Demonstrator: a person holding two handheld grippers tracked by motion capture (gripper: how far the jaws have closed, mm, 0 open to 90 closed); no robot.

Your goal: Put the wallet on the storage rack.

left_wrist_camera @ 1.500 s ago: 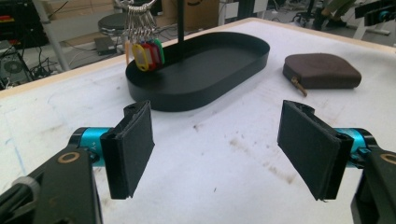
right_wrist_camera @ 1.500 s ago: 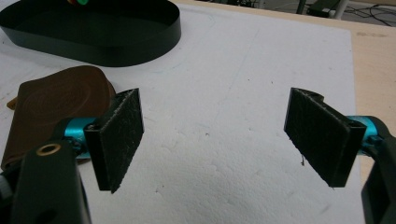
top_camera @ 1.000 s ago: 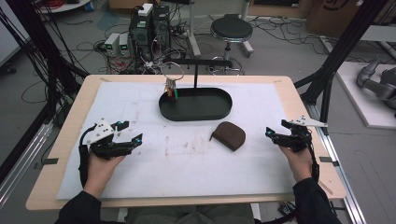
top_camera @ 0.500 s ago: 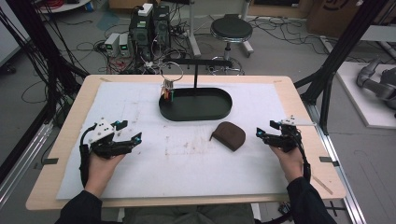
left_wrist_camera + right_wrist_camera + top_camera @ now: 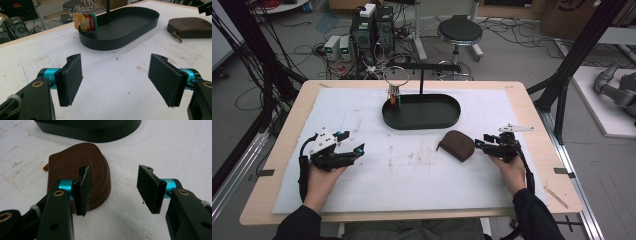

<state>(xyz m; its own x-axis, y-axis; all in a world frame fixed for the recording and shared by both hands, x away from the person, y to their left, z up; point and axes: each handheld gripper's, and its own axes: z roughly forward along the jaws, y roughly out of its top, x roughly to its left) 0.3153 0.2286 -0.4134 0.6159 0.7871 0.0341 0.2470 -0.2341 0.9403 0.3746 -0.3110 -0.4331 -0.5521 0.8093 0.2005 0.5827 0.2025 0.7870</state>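
Note:
A brown leather zip pouch (image 5: pixel 457 145) lies flat on the white mat, right of centre. My right gripper (image 5: pixel 482 141) is open just to its right, low over the mat. In the right gripper view the pouch (image 5: pixel 72 162) lies ahead, partly behind the left jaw, and the right gripper (image 5: pixel 115 170) holds nothing. My left gripper (image 5: pixel 352 142) is open over the mat at the left, well away from the pouch. The left gripper (image 5: pixel 115 61) has only bare mat between its jaws, and the pouch (image 5: pixel 190 26) lies far off at the upper right.
A black oval tray (image 5: pixel 447 122) sits at the back centre with a T-shaped post (image 5: pixel 421 80). Coloured key tags (image 5: pixel 395 96) hang from a ring (image 5: pixel 396 76) at the tray's left end. The tray's rim (image 5: pixel 90 131) lies just beyond the pouch. The table edge (image 5: pixel 557 165) is close on the right.
My right gripper has moved left across the mat, up close to the pouch's right edge. The left gripper has hardly moved.

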